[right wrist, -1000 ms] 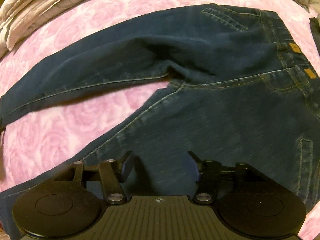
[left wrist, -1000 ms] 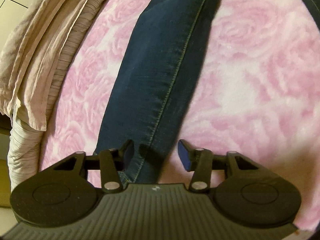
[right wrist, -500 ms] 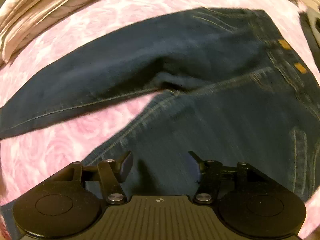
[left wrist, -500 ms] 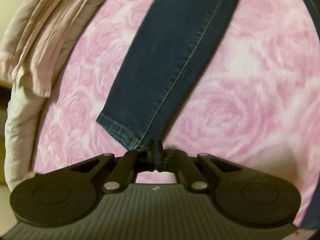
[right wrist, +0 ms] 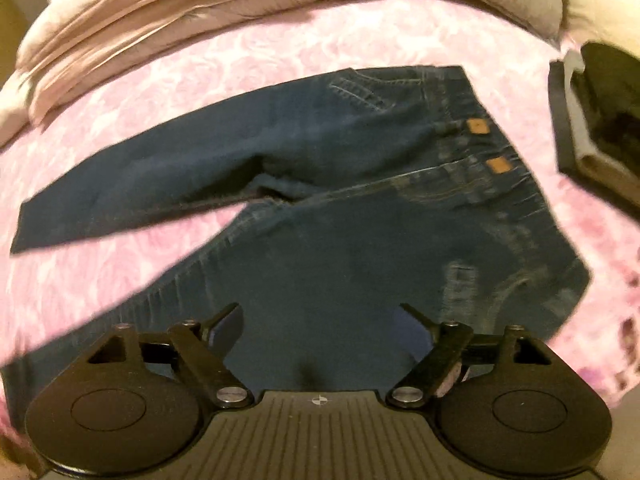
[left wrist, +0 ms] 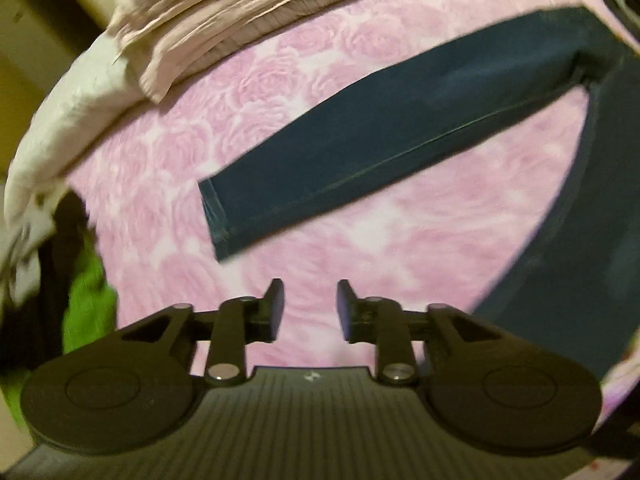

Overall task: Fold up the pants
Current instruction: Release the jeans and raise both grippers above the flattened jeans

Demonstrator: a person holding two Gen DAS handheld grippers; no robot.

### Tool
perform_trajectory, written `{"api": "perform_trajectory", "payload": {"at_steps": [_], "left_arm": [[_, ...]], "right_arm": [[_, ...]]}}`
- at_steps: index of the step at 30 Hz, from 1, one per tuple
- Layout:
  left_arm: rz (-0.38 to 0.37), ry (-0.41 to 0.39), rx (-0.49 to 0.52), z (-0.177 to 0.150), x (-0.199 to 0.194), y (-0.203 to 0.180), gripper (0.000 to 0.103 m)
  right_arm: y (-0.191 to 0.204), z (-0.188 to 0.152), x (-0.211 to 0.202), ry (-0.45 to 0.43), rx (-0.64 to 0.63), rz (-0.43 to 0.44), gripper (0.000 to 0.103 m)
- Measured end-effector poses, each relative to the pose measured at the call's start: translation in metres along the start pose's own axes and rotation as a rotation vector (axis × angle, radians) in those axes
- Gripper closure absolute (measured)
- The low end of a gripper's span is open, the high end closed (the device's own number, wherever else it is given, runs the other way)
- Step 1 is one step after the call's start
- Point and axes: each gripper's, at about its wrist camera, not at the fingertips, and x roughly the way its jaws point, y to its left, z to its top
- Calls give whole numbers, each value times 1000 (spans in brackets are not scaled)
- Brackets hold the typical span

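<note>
Dark blue jeans lie spread flat on a pink rose-patterned blanket, the two legs splayed apart to the left and the waistband with two tan patches to the right. In the left wrist view one leg stretches across the blanket, its hem at centre left. My left gripper is open over bare blanket, a short way below that hem, holding nothing. The second leg runs down the right edge. My right gripper is open wide above the near leg's thigh, holding nothing.
Rumpled beige bedding is piled along the far side of the blanket. A dark flat object lies to the right of the waistband. Something green shows past the bed's left edge.
The left gripper was shut on the leg's hem half a second ago; now it is open and has drawn back, leaving the leg lying flat. The right gripper stayed open and rose higher above the jeans.
</note>
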Motion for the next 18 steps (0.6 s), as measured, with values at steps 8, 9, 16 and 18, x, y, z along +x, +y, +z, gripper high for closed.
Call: {"api": "perform_trajectory", "payload": {"at_steps": [8, 9, 16, 18], "left_arm": [[-11, 51, -321, -31, -101, -102, 35], [-15, 55, -351, -34, -110, -111, 32], [-17, 90, -489, -47, -155, -160, 3], [-15, 105, -485, -48, -161, -167, 1]], "right_arm": [[-47, -30, -69, -19, -192, 46, 20], [-51, -32, -76, -20, -200, 51, 20], [-64, -41, -109, -47, -214, 89, 19], [-62, -44, -114, -51, -222, 94, 19]]}}
